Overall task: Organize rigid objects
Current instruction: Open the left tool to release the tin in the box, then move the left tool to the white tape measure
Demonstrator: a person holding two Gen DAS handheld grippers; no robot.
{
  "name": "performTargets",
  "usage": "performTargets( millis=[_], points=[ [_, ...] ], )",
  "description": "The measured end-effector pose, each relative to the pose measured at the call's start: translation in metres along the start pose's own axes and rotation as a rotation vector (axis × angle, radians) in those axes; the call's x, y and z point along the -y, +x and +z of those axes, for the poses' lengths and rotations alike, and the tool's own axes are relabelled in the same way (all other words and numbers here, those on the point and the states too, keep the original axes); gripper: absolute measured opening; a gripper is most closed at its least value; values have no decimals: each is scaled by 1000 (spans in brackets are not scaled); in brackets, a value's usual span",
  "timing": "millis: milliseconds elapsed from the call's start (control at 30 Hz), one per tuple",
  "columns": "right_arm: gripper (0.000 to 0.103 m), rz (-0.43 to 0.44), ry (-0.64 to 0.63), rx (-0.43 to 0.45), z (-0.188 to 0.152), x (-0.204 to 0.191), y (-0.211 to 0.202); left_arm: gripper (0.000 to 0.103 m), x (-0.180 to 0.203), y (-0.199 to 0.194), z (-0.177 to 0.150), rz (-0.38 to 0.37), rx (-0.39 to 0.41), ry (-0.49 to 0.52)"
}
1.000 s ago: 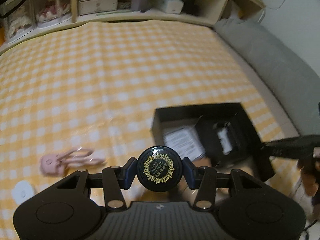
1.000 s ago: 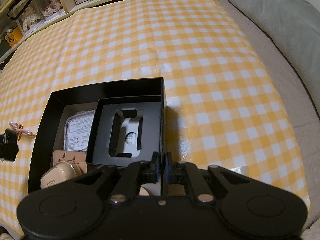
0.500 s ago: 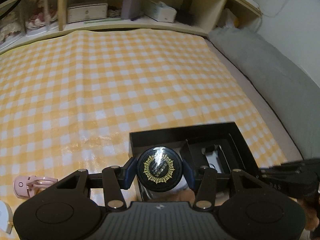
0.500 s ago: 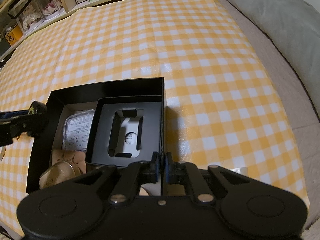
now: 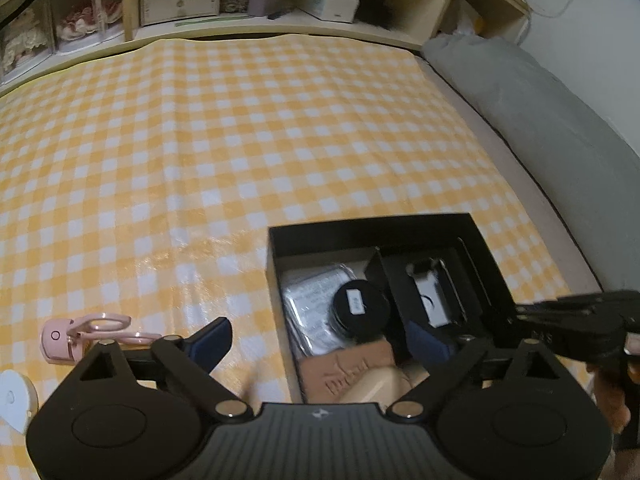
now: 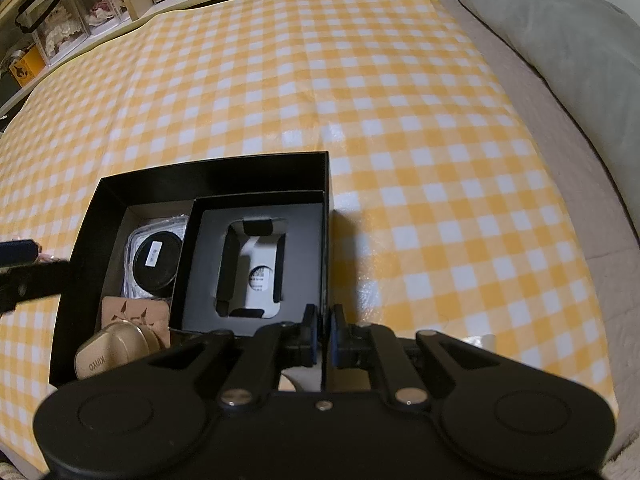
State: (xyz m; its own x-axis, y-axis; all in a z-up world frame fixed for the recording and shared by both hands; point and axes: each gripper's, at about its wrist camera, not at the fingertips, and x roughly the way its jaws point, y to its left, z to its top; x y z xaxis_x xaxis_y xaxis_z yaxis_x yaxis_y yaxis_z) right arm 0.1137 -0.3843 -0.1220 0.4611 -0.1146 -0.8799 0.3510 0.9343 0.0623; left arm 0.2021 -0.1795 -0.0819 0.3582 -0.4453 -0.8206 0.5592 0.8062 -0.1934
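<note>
Left gripper [image 5: 320, 344] tilts downward, opening over box [image 5: 472, 226].

1. The bed [image 5: 240, 140] is spread with a yellow-and-white checked cloth [image 6: 400, 100].
2. A black box [image 6: 224, 172] lies open on the cloth, just ahead of the right gripper [image 6: 324, 336] and before the right finger of the left gripper [image 5: 320, 344].
3. A pink gadget with rings [image 5: 80, 332] lies on the cloth just beyond the left gripper's left finger.
4. A white round thing [image 5: 14, 400] lies at that gripper's far left, partly out of view.
5. A grey pillow [image 5: 540, 112] lies along the bed's right side.
</note>
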Motion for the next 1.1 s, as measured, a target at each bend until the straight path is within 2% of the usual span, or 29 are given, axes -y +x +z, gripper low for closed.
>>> performTargets(
  millis=[267, 533, 867, 1100],
  points=[
    [7, 0, 1, 0, 1, -1, 0, 102, 21, -11, -9, -31, -9, 66],
    [7, 0, 1, -1, 0, 0, 0, 103, 35, -20, -18, -34, -4, 108],
    [7, -1, 1, -1, 1, -3, 0, 103, 38, -35, -30, -31, 1, 146],
    [7, -2, -1, -1, 0, -2, 0, 103, 31, -51, -38, -1, 29, 146]
  ],
)
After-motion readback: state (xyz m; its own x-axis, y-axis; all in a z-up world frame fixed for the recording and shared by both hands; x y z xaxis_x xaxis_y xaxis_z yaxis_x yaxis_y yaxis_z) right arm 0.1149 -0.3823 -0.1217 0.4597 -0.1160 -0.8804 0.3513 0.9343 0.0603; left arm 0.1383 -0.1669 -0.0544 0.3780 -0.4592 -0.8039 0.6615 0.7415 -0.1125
